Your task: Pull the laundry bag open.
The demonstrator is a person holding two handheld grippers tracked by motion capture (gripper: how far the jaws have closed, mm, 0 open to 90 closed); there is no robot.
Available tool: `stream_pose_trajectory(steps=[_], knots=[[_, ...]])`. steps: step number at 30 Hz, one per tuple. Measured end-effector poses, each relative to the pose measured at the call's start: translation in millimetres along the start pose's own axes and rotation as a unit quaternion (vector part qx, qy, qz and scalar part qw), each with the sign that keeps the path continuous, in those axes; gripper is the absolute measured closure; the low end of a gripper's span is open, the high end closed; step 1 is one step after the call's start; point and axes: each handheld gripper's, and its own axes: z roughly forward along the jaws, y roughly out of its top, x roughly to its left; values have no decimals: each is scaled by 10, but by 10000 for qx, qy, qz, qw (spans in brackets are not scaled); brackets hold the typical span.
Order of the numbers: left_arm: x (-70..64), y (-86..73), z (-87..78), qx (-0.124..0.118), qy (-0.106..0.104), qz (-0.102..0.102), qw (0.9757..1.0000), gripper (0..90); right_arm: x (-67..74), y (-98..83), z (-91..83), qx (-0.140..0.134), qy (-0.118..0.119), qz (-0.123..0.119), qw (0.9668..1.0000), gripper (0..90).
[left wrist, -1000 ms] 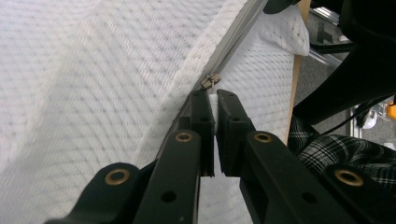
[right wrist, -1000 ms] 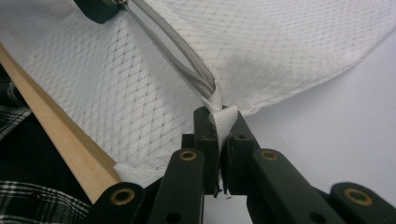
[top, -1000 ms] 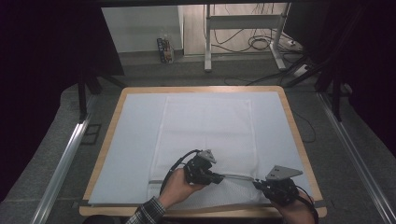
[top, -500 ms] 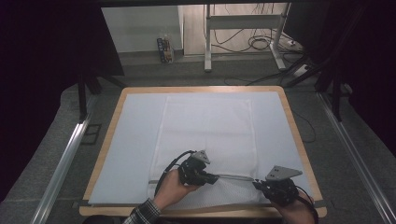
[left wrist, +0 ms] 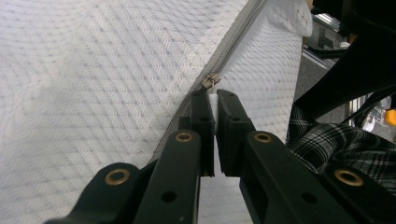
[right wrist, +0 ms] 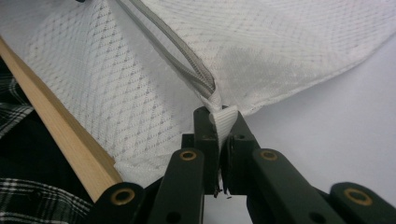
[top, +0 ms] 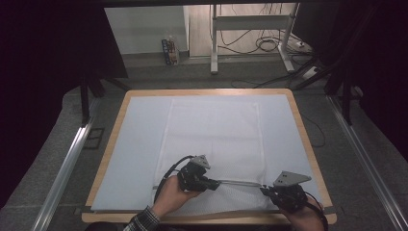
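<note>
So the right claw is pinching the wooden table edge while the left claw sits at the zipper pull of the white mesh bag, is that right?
Not quite. The right claw is shut on the white fabric tab at the zipper's end, not the wooden table edge beside it, as the right gripper view shows. The left claw does sit at the zipper pull of the white mesh bag.

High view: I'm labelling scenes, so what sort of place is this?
Probably a lab or workshop: a wooden-edged work table under a white cover, metal floor rails beside it, and loose black cables beneath a grey metal stand behind.

The right gripper [right wrist: 219,122] has its jaws closed on a white fabric tab [right wrist: 223,116] at the end of a grey zipper [right wrist: 184,60] on a white mesh bag [right wrist: 261,51].
</note>
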Motion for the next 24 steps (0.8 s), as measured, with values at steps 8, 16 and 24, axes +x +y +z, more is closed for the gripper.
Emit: stream_pose_trajectory(steps=[8, 16, 24], knots=[[12, -66, -87, -21, 147, -45, 9999, 871, -8, -5, -4, 14, -38, 19, 10000, 857], [40, -155, -210, -63, 346, -110, 9993, 871, -12, -9, -9, 26, -89, 42, 9999, 857], [90, -271, -327, -138, 400, -263, 9988, 871, -31, -21, -17, 18, -87, 84, 9999, 857]])
